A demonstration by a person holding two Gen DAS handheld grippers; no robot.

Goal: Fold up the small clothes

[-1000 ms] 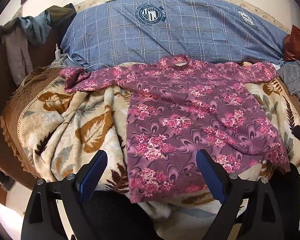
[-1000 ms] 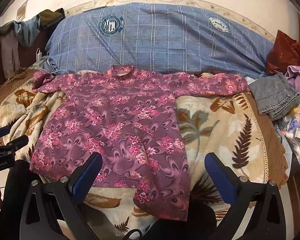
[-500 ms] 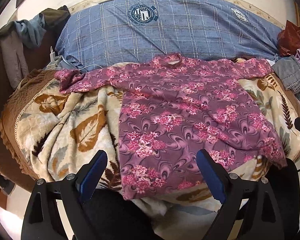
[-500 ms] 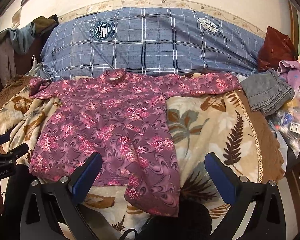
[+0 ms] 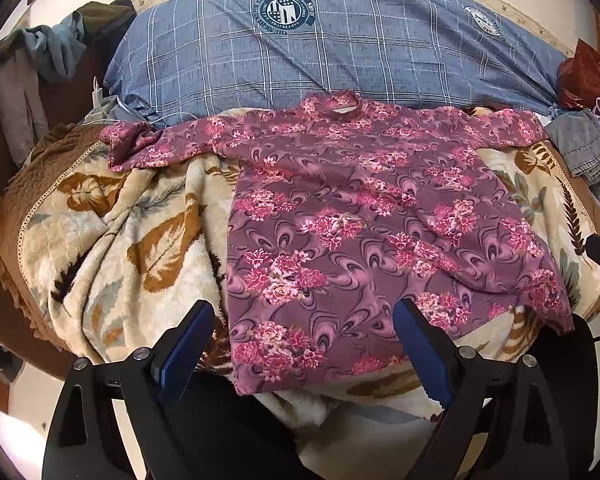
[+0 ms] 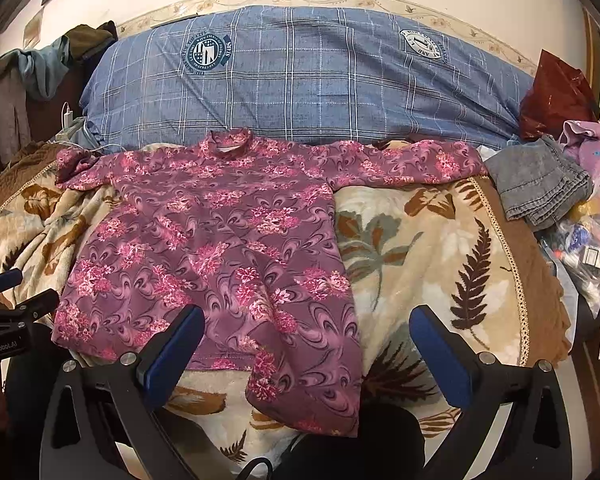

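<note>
Spreading is complete and folding has not begun: the floral top (image 5: pixel 364 216) lies flat on the leaf-print blanket (image 5: pixel 112 232) of the bed, collar at 12 o'clock against the blue plaid pillow (image 5: pixel 320 52), hem at 6 o'clock hanging slightly over the near edge, both sleeves extended toward 9 and 3 o'clock. The left claw (image 5: pixel 306 354) is released, jaws wide apart, holding nothing, and hovers just short of the hem. The right claw (image 6: pixel 310 354) is likewise released and empty, positioned over the garment's right hem corner. Judged from this layout, the step in hand is the approach for the first fold. The next move calls for each claw to close on cloth, probably a sleeve or a side edge, and carry it inward across the body. Folded grey denim (image 6: pixel 540 184) at 2 o'clock lies well apart.
</note>
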